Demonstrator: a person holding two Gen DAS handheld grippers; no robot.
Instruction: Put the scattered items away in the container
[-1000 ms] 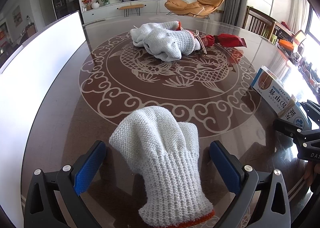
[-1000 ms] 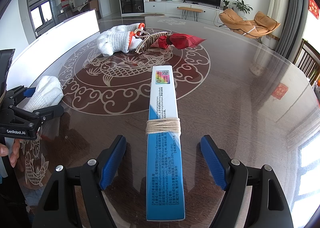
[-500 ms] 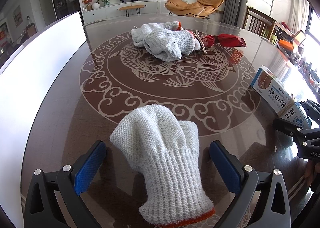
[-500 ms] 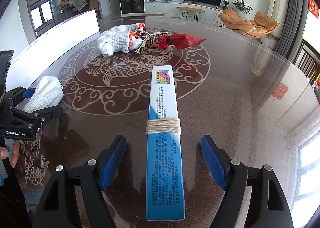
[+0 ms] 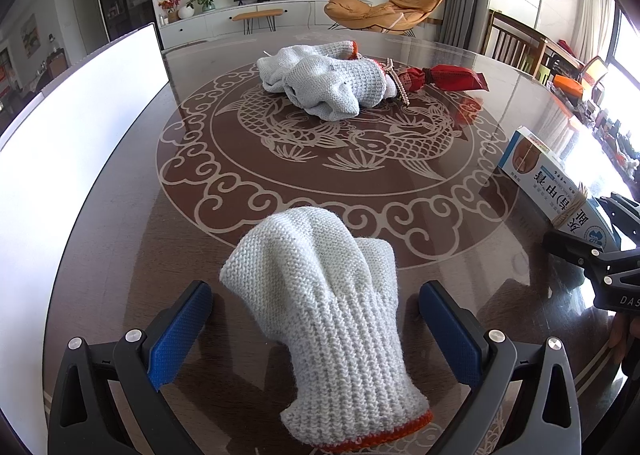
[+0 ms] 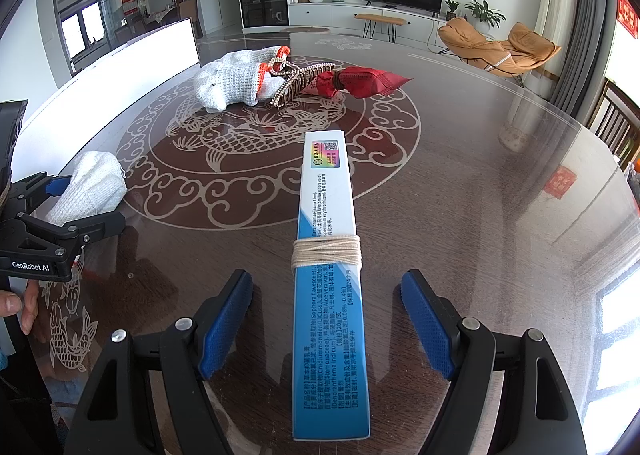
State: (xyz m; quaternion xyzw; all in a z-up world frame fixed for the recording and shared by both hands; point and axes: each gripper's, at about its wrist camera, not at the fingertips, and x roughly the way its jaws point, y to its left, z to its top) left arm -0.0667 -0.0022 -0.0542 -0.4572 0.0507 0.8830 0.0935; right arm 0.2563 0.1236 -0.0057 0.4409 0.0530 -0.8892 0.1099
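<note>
While the person holds both tools low over the bench (image 5: 120,239), the left claw (image 5: 316,335) stands released, its blue pads spread wide on either side of a white knitted glove (image 5: 320,303). That glove lies flat between the pads, touching neither, with its orange-trimmed cuff nearest the claw and its fingertips pointing away. Off to that claw's left runs the long white wall of the container (image 5: 76,127). Straight ahead of it, well apart, sits a heap of more white gloves (image 5: 324,85) with a red wrapped packet (image 5: 448,77) touching its right side.

Over on the right, the right claw (image 6: 326,329) is released too, jaws wide around a long blue and white box (image 6: 330,287) bound with a band of pale string (image 6: 326,251). This box lies lengthwise between the pads, clear of both, its far end pointing towards the heap. A beaded cord (image 6: 292,81) rests between the far gloves and the red packet. A hand (image 6: 20,305) shows at the left edge of the right wrist view, beneath the other tool.
</note>
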